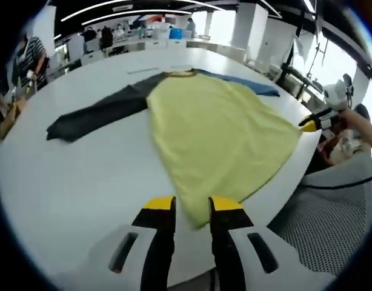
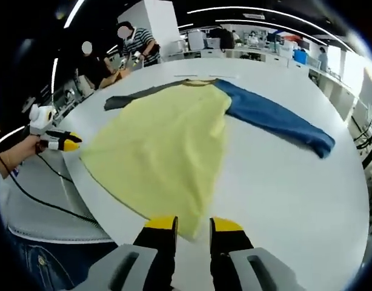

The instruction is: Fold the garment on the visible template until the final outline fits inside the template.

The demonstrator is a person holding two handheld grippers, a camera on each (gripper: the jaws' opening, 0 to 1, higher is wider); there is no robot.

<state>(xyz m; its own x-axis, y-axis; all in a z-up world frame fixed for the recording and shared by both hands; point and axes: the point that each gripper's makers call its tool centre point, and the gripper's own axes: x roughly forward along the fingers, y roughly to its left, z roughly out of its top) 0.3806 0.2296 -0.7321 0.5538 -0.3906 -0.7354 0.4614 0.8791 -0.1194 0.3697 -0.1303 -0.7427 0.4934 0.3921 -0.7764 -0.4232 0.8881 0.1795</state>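
1. The white table (image 1: 65,182) spreads ahead of both grippers and carries the whole job. No marked template outline can be made out on it.

2. The garment (image 1: 216,133) lies spread flat on the table just beyond each gripper's jaws: a yellow body with one dark grey sleeve (image 1: 95,115) and one blue sleeve (image 2: 277,118). It looks like thin knit, so I judge it light, limp and prone to slide or bunch on the smooth top. It should be taken by an edge, best at a hem corner or a sleeve end, not mid-panel.

3. The left gripper (image 1: 192,209) sits at the table's near edge with one hem corner right in front of its yellow tips. Its jaws stand slightly apart with nothing between them.

4. The right gripper (image 2: 193,225) is at the opposite hem corner, the cloth edge just ahead of its tips. Its jaws are also a little apart and empty.

5. The left gripper view gives the grey sleeve full length, off to its left, while the blue one is a mere sliver behind the body. The right gripper view lays the blue sleeve out whole to its right and foreshortens the grey.

6. Each view catches the other gripper at its side, held by a hand (image 2: 16,151).
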